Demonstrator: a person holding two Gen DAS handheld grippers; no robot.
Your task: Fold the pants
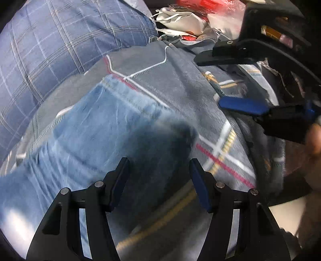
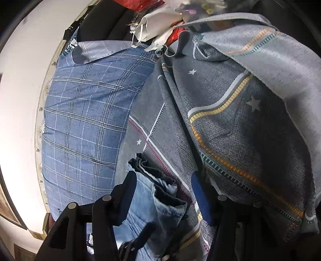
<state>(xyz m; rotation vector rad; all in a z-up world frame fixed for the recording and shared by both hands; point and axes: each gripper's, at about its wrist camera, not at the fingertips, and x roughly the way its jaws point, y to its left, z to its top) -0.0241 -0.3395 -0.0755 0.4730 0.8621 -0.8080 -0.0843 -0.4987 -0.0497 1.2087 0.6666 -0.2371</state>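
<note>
- Left gripper (image 1: pixel 159 180), left wrist view: jaws spread wide, nothing between them, hovering over the jeans (image 1: pixel 96 128).
- Jeans, same view: pale denim lying across a grey bedspread (image 1: pixel 180 84) with stitched stripes; a hem or waistband edge shows at the far end. Picture is blurred, so the folds cannot be read.
- Right gripper (image 1: pixel 236 82), same view: seen at upper right, one black finger and one blue pad (image 1: pixel 240 105) well apart, nothing gripped.
- Pillow (image 1: pixel 60 44), blue check, beyond the jeans; bags (image 1: pixel 180 18) heaped further back.
- Right gripper (image 2: pixel 164 194), right wrist view: jaws spread, with the bunched leg ends of the jeans (image 2: pixel 160 192) lying between them; the pads do not seem to press.
- Bedspread (image 2: pixel 250 130), same view: rumpled, one loose flap raised beside the right finger.
- Risk: closing here could pinch only some of the stacked denim layers, so the fold would slip apart when lifted.
- Risk: the bedspread flap sits just beside the pad and could be caught together with the denim.
</note>
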